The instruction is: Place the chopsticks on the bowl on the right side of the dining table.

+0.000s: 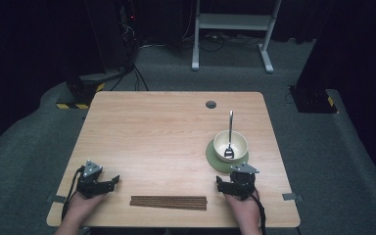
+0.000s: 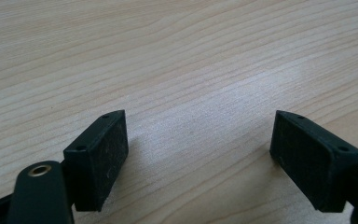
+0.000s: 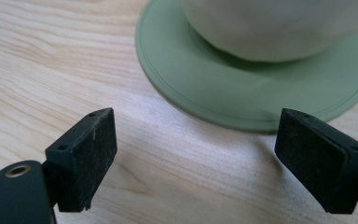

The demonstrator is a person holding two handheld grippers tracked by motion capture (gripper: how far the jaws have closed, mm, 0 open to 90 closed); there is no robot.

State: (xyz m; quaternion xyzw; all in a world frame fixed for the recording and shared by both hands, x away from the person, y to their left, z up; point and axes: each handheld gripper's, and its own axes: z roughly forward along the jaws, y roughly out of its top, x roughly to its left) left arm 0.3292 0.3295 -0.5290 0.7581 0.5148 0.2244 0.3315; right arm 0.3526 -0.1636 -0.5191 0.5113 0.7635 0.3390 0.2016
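While both hands are being rested on the near edge of the wooden bench point(image 1: 166, 132), the left tool point(image 1: 108, 181) is being held near the front left corner, released, with its jaws standing wide apart and nothing between them. In the left gripper view, bare wood grain is being seen between the two black pads point(image 2: 98, 163), which are being kept just above the bench surface.

The right tool point(image 1: 227, 185) is being held near the front right, likewise released, its jaws spread wide and gripping nothing. It is being pointed toward the green plate point(image 1: 214, 157), which is lying just beyond it on the right half of the bench. In the right gripper view, the plate's rim point(image 3: 205, 88) is being seen close ahead of the pads point(image 3: 86, 154), slightly apart from them and not being touched.

A cream bowl point(image 1: 240, 141) is being carried on the plate, and a metal spoon point(image 1: 230, 134) is being leaned inside the bowl, its handle rising over the far rim.

A bundle of brown chopsticks point(image 1: 169, 202) is lying flat along the front edge of the bench, between the two tools and apart from both.
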